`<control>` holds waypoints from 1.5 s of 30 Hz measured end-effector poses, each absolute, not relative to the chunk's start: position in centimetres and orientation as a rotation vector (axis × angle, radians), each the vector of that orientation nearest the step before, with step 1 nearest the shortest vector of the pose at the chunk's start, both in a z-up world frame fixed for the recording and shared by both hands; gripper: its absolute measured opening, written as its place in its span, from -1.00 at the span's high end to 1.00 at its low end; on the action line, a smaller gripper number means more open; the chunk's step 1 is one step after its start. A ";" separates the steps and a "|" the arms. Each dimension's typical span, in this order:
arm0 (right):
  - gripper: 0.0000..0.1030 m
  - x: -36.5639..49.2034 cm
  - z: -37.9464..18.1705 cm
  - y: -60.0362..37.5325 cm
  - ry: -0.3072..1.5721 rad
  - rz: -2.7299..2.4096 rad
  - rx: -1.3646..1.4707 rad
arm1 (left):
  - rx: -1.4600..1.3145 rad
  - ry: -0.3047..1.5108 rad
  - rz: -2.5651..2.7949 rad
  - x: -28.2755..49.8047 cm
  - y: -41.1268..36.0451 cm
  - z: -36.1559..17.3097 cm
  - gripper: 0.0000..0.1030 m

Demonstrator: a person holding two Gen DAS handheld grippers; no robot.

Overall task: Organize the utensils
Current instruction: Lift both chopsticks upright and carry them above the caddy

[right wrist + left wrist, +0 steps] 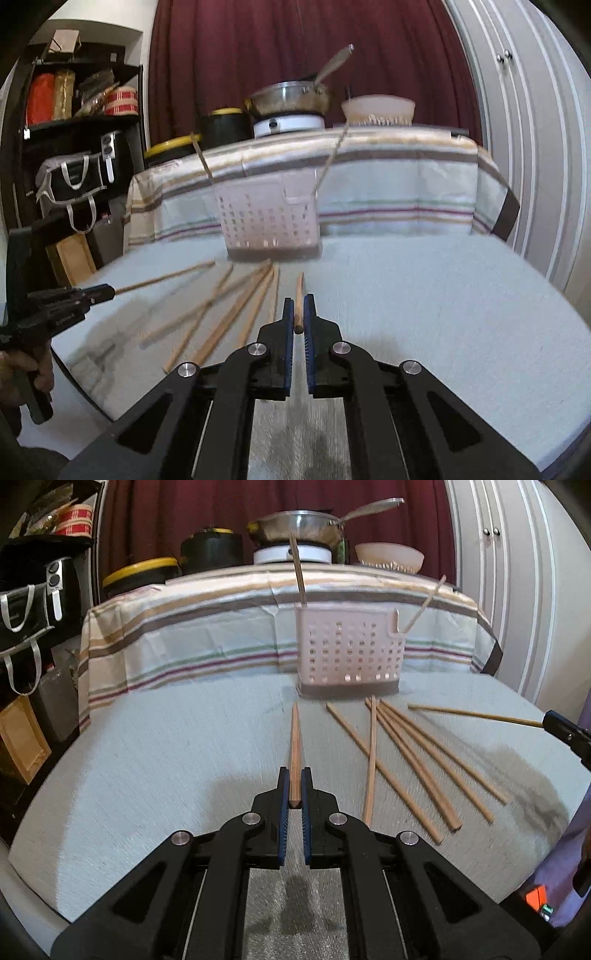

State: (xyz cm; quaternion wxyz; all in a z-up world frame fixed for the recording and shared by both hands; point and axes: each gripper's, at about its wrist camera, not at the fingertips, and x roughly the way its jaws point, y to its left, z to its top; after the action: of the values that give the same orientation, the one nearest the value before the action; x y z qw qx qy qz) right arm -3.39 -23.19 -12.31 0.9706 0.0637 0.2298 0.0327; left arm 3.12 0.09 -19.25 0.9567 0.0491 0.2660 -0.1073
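Note:
A pink perforated utensil basket (349, 651) stands on the grey mat, with one chopstick (297, 568) upright at its left and another (424, 603) leaning out at its right. Several loose wooden chopsticks (417, 760) lie fanned out in front of it. My left gripper (294, 775) is shut on a chopstick (295, 738) that points toward the basket. My right gripper (298, 302) is shut on a chopstick (299, 291); it also shows at the right edge of the left wrist view (554, 720). The basket (267, 218) and loose chopsticks (229, 314) appear in the right wrist view.
Behind the basket is a striped cloth-covered ledge (221, 620) with a steel pan (299, 526) on a burner, a pink bowl (389, 555) and black-and-yellow containers (210, 550). Shelves with bags (26, 602) stand left. White cabinet doors (517, 572) stand right.

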 end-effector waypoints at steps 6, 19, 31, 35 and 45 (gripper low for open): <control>0.89 -3.2 -8.6 -23.3 0.393 0.064 0.122 | 0.094 0.483 -0.206 2.8 0.4 -15.7 0.87; 0.89 1.3 -4.5 -23.9 0.324 0.083 0.113 | 0.114 0.395 -0.209 6.6 0.4 -8.9 0.87; 0.89 6.4 -3.0 -23.7 0.318 0.089 0.080 | 0.113 0.385 -0.231 11.6 -0.6 -6.7 0.87; 0.89 7.0 -2.4 -23.8 0.323 0.095 0.085 | 0.105 0.373 -0.240 12.2 -0.8 -5.7 0.87; 0.89 8.3 2.2 -24.5 0.276 0.170 0.144 | 0.078 0.317 -0.348 12.6 -2.1 0.1 0.87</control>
State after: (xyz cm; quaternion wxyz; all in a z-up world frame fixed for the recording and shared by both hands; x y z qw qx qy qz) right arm 8.34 -24.46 2.18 0.9843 0.0719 0.1372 0.0843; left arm 12.58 -2.08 0.12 0.9716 0.0385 0.1572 -0.1726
